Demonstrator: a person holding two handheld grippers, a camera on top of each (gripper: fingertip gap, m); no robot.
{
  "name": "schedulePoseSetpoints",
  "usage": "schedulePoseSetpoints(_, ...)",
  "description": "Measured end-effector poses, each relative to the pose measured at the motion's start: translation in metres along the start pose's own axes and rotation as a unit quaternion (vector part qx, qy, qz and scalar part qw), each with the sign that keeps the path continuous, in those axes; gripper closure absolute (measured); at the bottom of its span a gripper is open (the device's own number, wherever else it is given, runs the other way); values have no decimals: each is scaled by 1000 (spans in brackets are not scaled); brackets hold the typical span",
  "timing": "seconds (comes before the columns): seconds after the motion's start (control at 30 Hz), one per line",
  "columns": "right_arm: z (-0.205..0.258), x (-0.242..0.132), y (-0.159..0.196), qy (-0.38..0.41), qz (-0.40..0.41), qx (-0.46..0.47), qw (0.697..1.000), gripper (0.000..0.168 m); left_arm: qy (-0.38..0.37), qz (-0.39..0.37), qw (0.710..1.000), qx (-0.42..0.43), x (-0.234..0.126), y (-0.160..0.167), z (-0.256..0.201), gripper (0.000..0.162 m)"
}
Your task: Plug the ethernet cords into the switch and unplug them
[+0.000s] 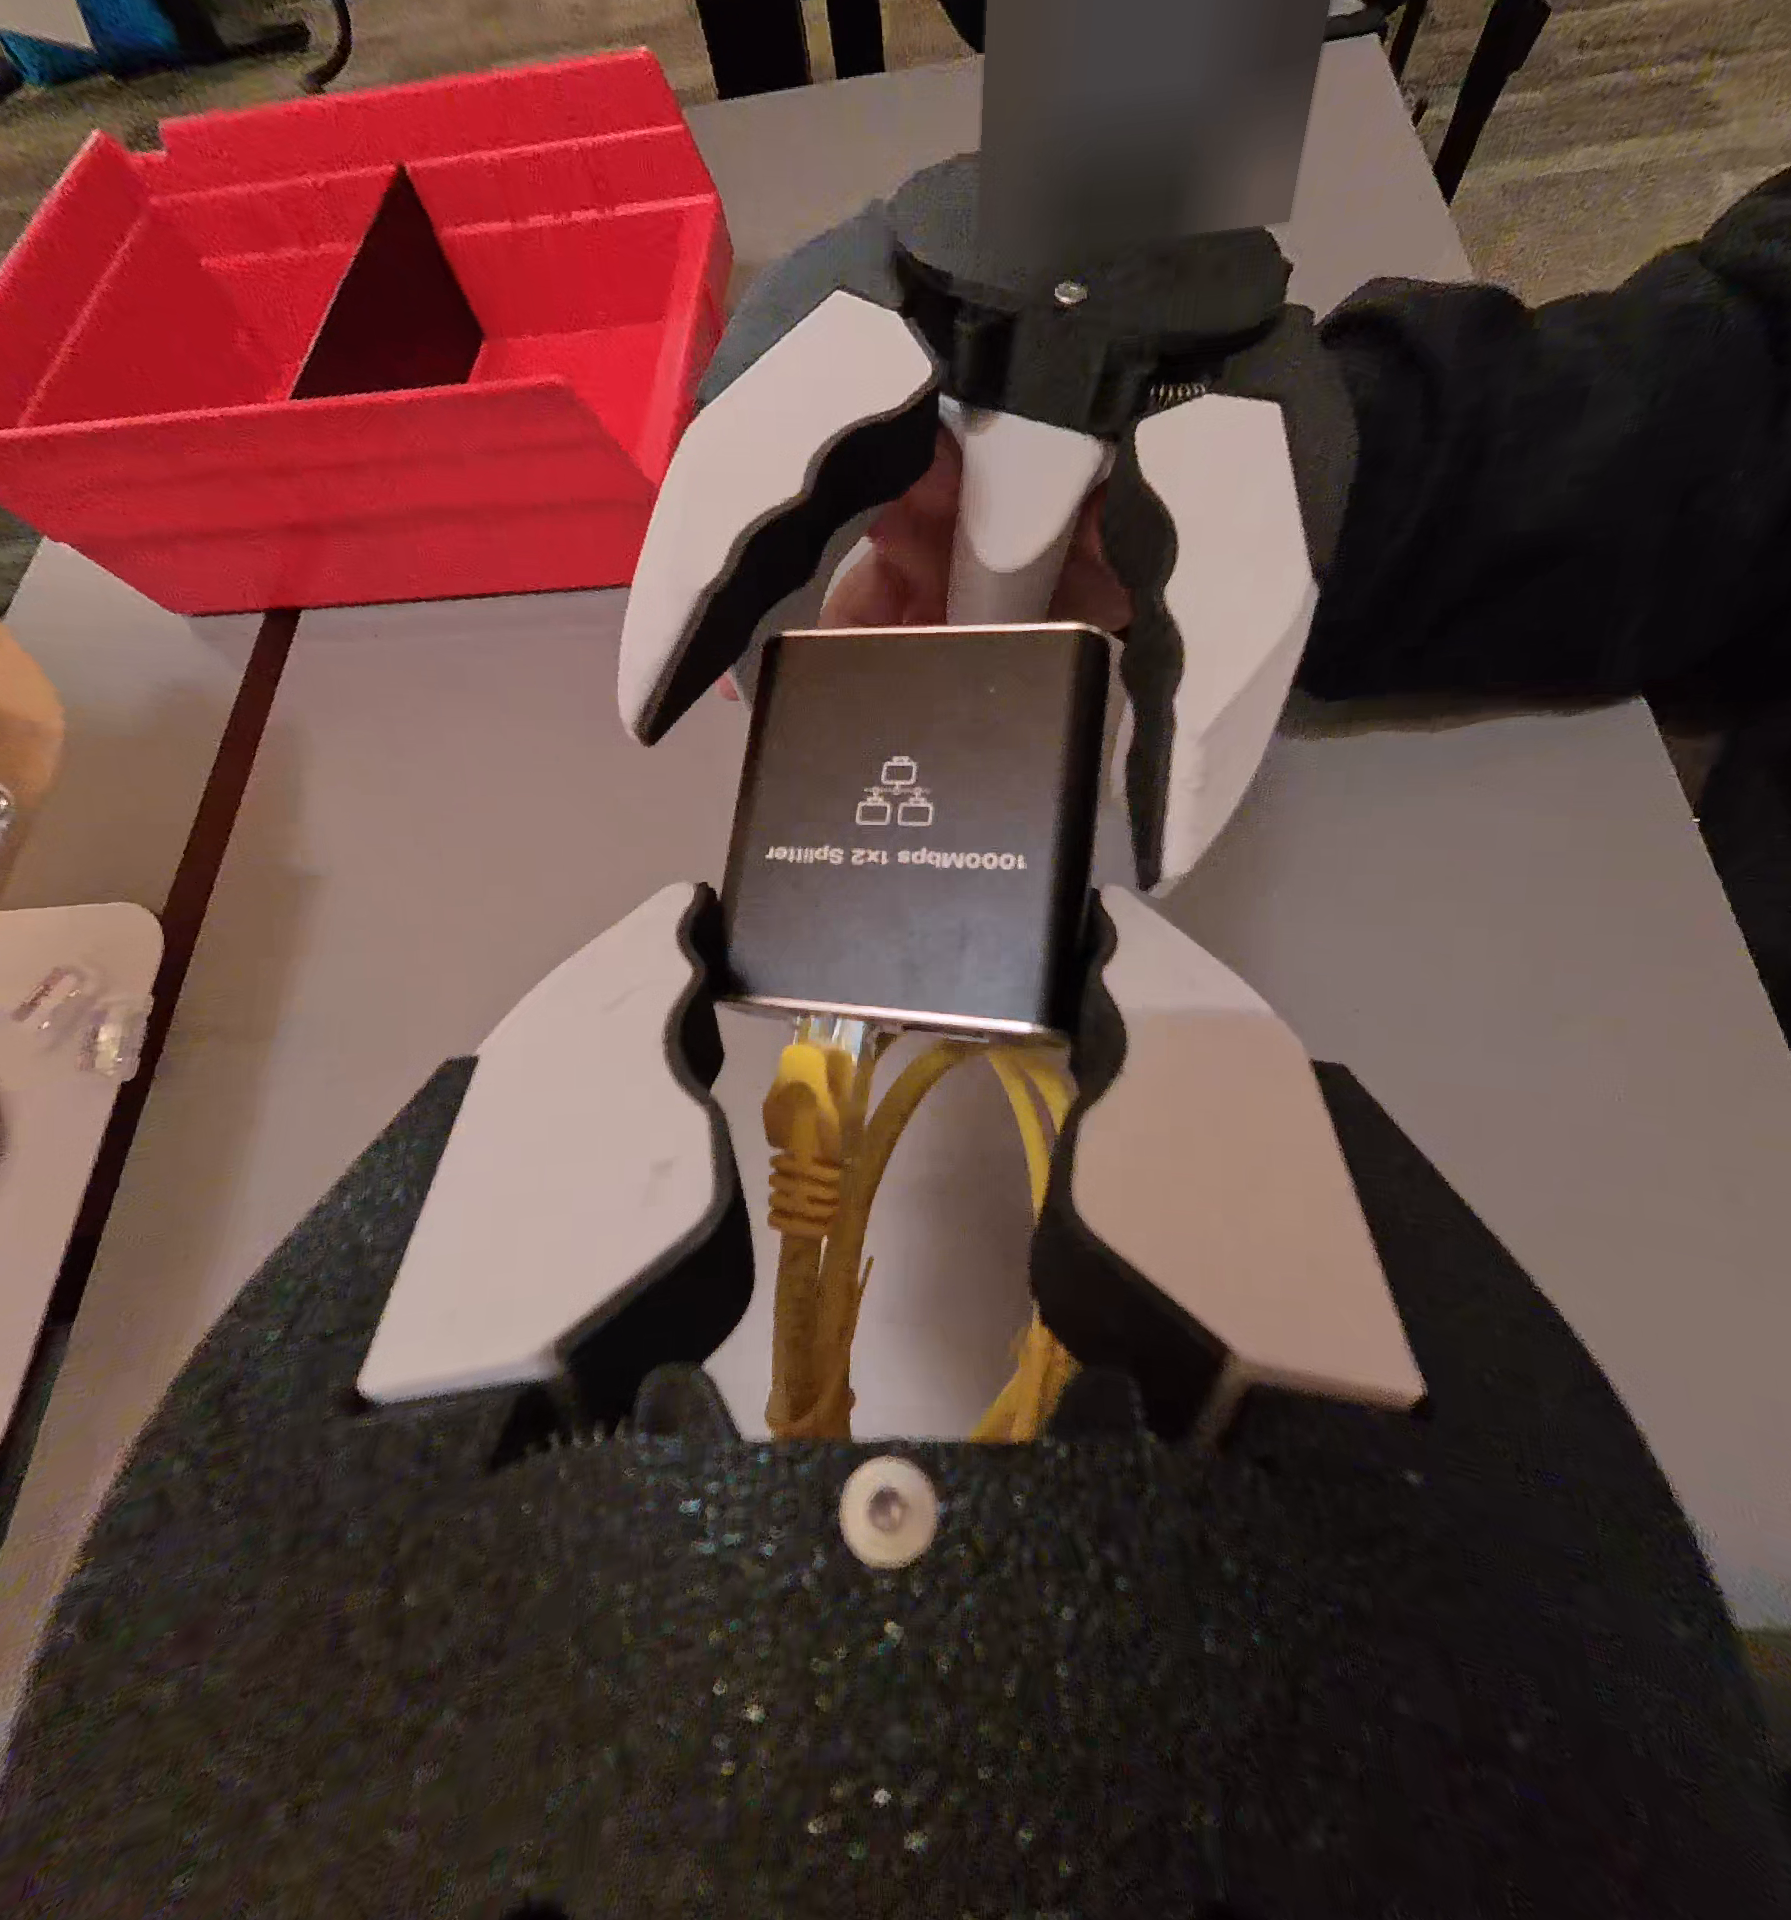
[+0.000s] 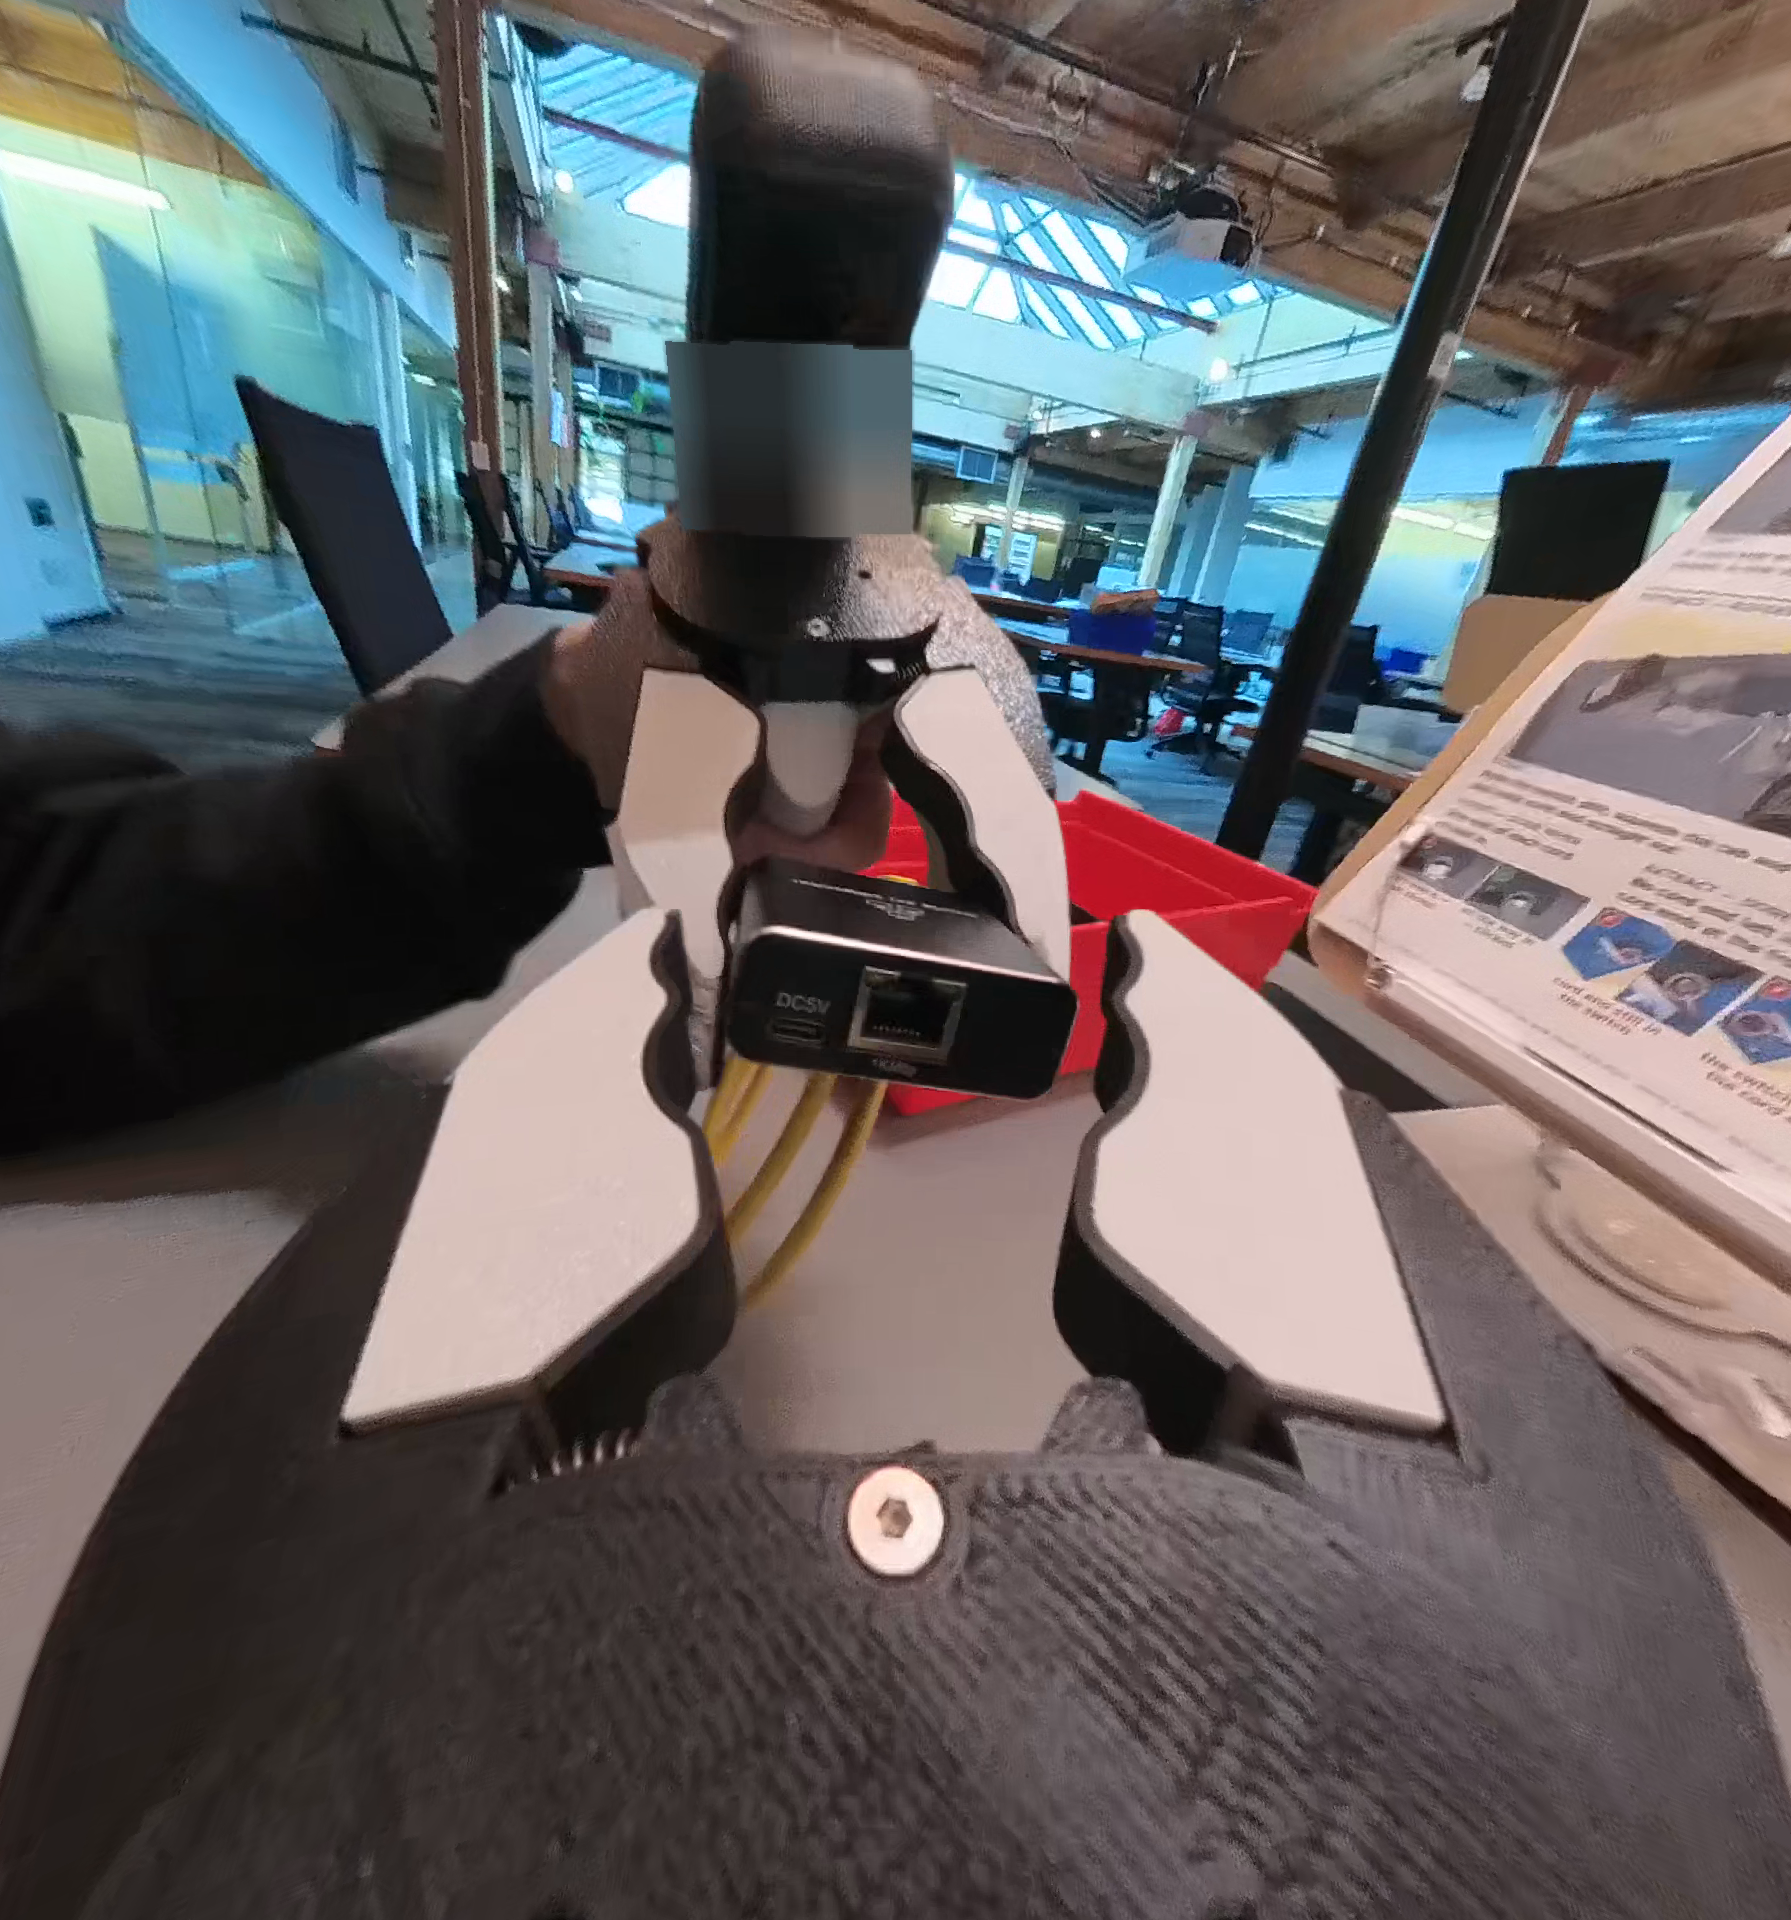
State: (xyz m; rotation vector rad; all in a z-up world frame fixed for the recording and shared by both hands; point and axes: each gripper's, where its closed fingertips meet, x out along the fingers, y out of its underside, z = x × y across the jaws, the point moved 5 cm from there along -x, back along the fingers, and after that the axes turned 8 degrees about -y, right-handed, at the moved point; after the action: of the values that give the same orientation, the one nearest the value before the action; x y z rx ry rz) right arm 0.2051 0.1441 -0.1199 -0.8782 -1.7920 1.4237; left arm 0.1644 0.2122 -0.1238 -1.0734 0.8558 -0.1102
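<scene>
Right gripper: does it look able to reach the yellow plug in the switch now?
Probably not directly. The yellow plug sits in the switch end facing away from the right gripper, inside the left gripper, which clamps the switch. The right gripper, open, faces the opposite end.

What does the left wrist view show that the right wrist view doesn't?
Left only: the switch's printed top, a yellow plug at its near face, the left gripper clamping its sides. Right only: the opposite face with an empty port, the right gripper open around it. Both: yellow cords, the red bin, the table.
</scene>
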Motion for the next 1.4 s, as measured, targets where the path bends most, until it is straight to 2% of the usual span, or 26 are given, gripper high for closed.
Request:
schedulePoseSetpoints(0.07,-1,-2,8,-7,7,-8,1000,102,4,10,1000,0,3,2,0,97)
schedulePoseSetpoints(0.2,-5,-10,21,-25,15,40,999,101,-9,25,1000,13,11,3,0,97)
schedulePoseSetpoints(0.4,-3,-13,20,-42,9,54,998,105,2,39,999,6,17,6,-3,97)
schedulePoseSetpoints(0.57,-11,-28,8,-21,-43,67,997,105,-25,-16,999,-23,16,-4,3,93)
schedulePoseSetpoints(0.63,-14,-35,3,-22,-90,88,992,105,-1,-48,997,-53,15,-6,4,93)
schedulePoseSetpoints(0.77,-9,-34,-1,-52,-120,94,987,105,55,-92,992,-67,20,-9,-1,95)
schedulePoseSetpoints(0.8,-8,-32,-1,-56,-116,94,987,105,65,-99,991,-60,21,-11,-4,99)
schedulePoseSetpoints(0.9,-7,-33,0,-54,-110,87,989,104,59,-87,993,-45,21,-11,-4,99)
schedulePoseSetpoints(1.07,-8,-31,9,-48,-58,87,993,105,13,-46,999,-7,14,-10,-2,100)
schedulePoseSetpoints(1.23,1,-19,11,-64,-45,68,995,95,20,16,999,24,16,-2,-11,99)
schedulePoseSetpoints(1.3,4,-17,13,-66,-21,53,996,88,32,24,999,26,17,0,-13,99)
schedulePoseSetpoints(1.4,8,-9,24,-76,24,53,995,88,33,32,998,34,19,-1,-15,100)
